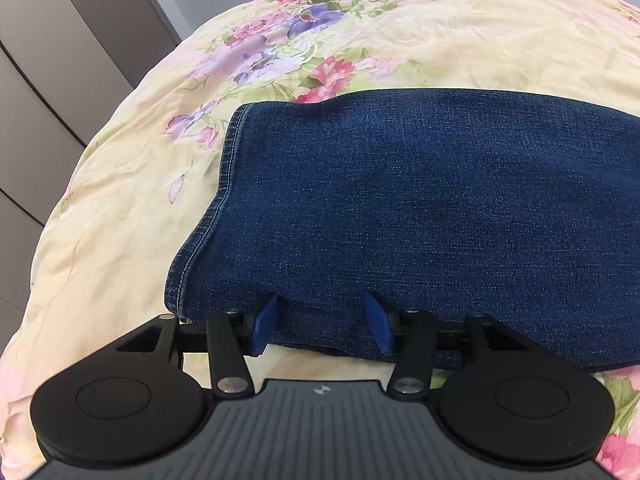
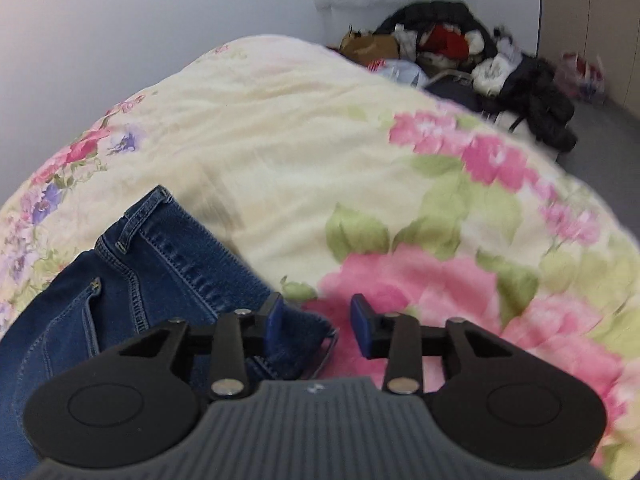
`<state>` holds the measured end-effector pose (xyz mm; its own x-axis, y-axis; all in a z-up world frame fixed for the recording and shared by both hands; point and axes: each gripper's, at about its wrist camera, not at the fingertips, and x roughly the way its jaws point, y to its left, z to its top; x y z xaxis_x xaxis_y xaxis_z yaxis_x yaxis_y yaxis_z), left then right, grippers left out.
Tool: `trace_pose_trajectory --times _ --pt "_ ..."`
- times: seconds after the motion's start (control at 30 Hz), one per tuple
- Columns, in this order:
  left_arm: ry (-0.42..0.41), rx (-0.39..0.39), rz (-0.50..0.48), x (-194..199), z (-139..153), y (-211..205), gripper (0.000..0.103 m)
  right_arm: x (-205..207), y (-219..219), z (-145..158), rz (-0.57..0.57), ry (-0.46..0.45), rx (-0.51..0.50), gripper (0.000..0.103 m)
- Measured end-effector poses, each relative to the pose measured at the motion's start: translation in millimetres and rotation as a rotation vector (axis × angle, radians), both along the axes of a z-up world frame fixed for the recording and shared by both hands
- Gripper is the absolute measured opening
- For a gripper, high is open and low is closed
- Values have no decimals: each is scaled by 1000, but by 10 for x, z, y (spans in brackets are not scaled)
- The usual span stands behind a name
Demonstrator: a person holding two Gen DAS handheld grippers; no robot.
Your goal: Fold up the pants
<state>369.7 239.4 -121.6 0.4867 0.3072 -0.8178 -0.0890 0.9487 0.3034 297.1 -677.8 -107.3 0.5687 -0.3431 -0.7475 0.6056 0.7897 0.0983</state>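
Fingers (image 1: 266, 316) of left gripper (image 1: 322, 320) spread at pants (image 1: 400, 208) hem edge, grasping nothing; right gripper (image 2: 316, 320) spread beside waistband (image 2: 180, 240), long axis between them on bed (image 2: 300, 140).

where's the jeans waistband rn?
Right wrist view, lower left: the jeans' waistband lies on the floral bedspread, just ahead and left of the open right gripper. The left wrist view shows only a hemmed edge.

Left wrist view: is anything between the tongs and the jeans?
Nothing visible. The left tongs are open right at the near edge of the jeans, which lie on the floral bedspread.
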Motion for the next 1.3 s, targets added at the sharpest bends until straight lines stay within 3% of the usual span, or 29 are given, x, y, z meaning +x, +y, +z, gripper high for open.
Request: trace_pose_trajectory --times 0.1,0.23,0.4,0.57,0.77,0.87,1.03,1.2,1.3 --pt "-7 -23 -8 -26 -1 42 59 198 181 209 110 -72 4 37" --pt "-9 -28 -29 -51 6 63 59 821 559 106 228 -65 -23 24" --pt "-3 -52 -57 -58 -2 126 59 1373 570 -226 163 -22 -12 19" --pt "-14 -83 -69 -83 -19 191 60 1561 431 -471 95 23 24 20" --pt "-63 -101 -83 -198 173 228 60 1549 623 -274 99 55 -53 22" --pt "-160 -195 -46 -391 420 411 64 1355 853 -34 151 37 -115 23" --pt "-262 -504 131 -739 623 930 67 1020 1389 159 288 54 -87 25" --pt "-341 -783 346 -997 441 1391 67 758 2121 145 426 82 -42 25" --pt "-357 -869 427 -1043 218 1502 68 665 2503 121 484 83 -26 25"
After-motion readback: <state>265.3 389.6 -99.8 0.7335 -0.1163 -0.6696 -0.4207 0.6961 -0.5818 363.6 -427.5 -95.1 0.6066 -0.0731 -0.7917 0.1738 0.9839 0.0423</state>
